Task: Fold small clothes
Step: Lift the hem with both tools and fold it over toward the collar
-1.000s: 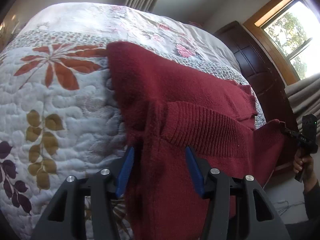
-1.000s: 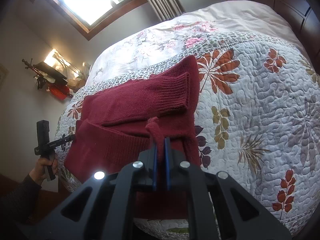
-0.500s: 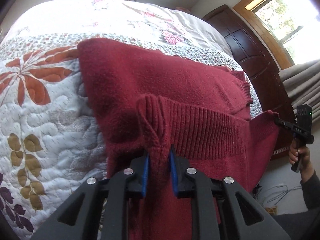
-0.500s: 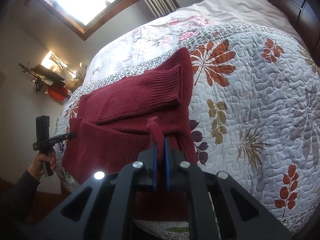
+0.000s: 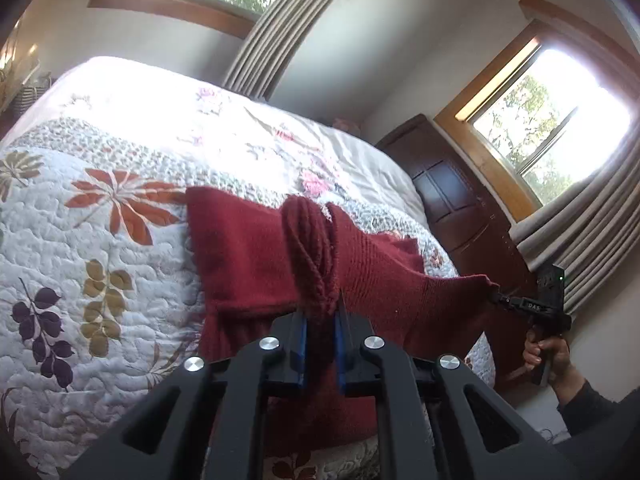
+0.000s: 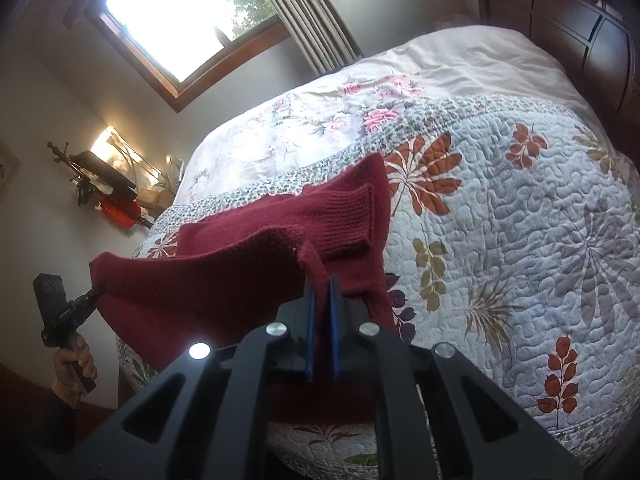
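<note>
Item: dark red knit sweater (image 5: 244, 256), centre of both frames, partly lying on a quilted bedspread (image 5: 80, 240) and partly lifted off it along its near edge. The ribbed hem is raised and stretched between two grip points; the rest drapes back onto the bed and hangs over the mattress edge at lower centre. A ribbed cuff (image 6: 348, 216) of a folded sleeve lies flat on top of the body, centre of the right wrist view.

Left gripper (image 5: 320, 316): lower centre of its own view, blue-padded jaws clenched on a bunched, twisted roll of the sweater's hem. In the right wrist view it appears at far left (image 6: 94, 292), pinching a raised corner of the sweater, with the holder's hand (image 6: 74, 364) on the handle below.

Right gripper (image 6: 322, 300): lower centre of its own view, jaws nearly together with a thin fold of the sweater clamped between them. In the left wrist view it sits at right (image 5: 494, 296), biting the far corner of the stretched hem; a hand (image 5: 546, 356) grips its handle at lower right.

Setting: bedspread printed with orange, tan and purple leaves, pink florals further back. Dark wooden headboard (image 6: 560, 20) at upper right of the right wrist view. Windows (image 5: 560, 120) with beige curtains (image 5: 280, 28) behind the bed.
</note>
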